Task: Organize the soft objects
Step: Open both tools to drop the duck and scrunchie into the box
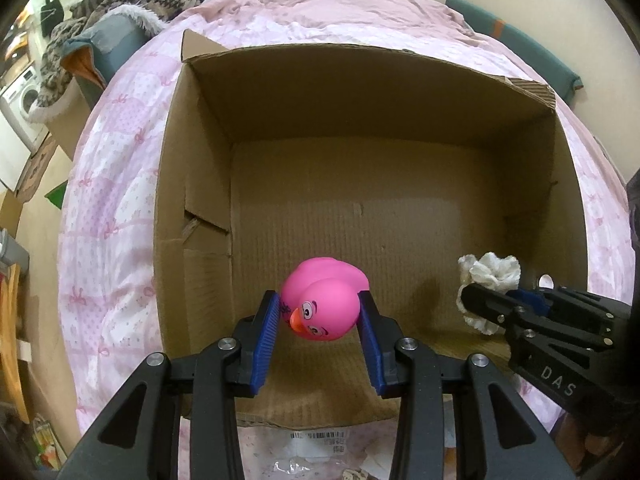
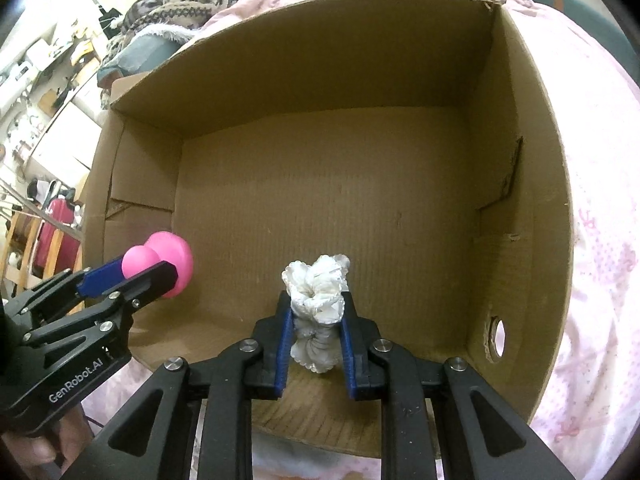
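A pink rubber duck (image 1: 320, 300) is gripped in the left tongs (image 1: 322, 320) and a white scrunchie (image 2: 318, 304) in the right tongs (image 2: 316, 320), both held above the near edge of the cardboard box (image 1: 360, 92). Nothing is seen deposited inside; release judged outstanding.

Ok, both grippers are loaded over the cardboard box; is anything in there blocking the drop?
Nothing visible. The brown cardboard box shows a bare floor beneath the pink rubber duck in the left gripper and the white frilly scrunchie in the right gripper.
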Demonstrator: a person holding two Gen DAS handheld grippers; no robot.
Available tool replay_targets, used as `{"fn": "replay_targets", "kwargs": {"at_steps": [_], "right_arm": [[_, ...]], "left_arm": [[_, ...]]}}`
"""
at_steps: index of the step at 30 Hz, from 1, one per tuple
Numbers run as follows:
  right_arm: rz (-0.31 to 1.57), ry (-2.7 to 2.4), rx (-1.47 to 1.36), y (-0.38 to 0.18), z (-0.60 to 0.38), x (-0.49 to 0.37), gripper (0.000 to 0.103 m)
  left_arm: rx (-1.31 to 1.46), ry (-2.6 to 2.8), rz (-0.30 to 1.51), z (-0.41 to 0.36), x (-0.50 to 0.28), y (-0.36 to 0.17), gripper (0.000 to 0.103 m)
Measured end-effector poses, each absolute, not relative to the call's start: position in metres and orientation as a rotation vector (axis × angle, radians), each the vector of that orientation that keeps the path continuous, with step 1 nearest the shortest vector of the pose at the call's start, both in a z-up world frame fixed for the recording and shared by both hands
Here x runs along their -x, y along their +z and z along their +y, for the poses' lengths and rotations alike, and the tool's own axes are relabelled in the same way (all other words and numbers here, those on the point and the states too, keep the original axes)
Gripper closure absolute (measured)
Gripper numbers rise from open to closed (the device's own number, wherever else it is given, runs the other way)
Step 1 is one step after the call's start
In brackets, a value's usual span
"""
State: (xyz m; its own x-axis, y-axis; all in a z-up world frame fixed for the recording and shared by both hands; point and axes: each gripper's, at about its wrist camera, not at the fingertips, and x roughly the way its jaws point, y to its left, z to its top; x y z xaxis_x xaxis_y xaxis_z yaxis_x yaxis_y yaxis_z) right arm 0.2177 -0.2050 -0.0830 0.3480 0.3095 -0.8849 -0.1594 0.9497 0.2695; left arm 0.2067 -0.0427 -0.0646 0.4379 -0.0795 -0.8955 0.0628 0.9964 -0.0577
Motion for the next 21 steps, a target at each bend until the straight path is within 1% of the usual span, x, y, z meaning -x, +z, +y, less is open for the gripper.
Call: {"fn": "replay_targets", "kwargs": {"at_steps": [6, 8, 12, 13, 14, 15, 21], "right_arm": [[1.16, 0.298, -0.158, -0.079, -0.209, -0.217, 0.081], [1.156, 0.303, -0.161, -0.078, -0.208, -0.218, 0.08], [1.148, 0.3, -0.168, -0.078, -0.21, -0.216, 0.069], [1.146, 0.3, -0.175, -0.077, -0.211, -0.216, 0.067], [1.141, 0.297, -0.181, -0.077, -0.212, -0.216, 0.05], [1.134, 0.288, -0.183, -0.076, -0.213, -0.216, 0.037], [1.09, 0.304, -0.185, -0.069, -0.213, -0.215, 0.036]], "left_arm": [[0.023, -0.097, 1.113, -0.04, -0.209, -0.061, 0.067], [0.022, -0.099, 1.111, -0.039, -0.208, -0.06, 0.065], [0.03, -0.105, 1.11, -0.038, -0.208, -0.059, 0.043], [0.03, -0.106, 1.109, -0.037, -0.208, -0.059, 0.04], [0.031, -0.108, 1.112, -0.037, -0.208, -0.058, 0.036], [0.034, -0.111, 1.114, -0.036, -0.208, -0.058, 0.033], [0.05, -0.124, 1.103, -0.035, -0.208, -0.048, 0.032]]}}
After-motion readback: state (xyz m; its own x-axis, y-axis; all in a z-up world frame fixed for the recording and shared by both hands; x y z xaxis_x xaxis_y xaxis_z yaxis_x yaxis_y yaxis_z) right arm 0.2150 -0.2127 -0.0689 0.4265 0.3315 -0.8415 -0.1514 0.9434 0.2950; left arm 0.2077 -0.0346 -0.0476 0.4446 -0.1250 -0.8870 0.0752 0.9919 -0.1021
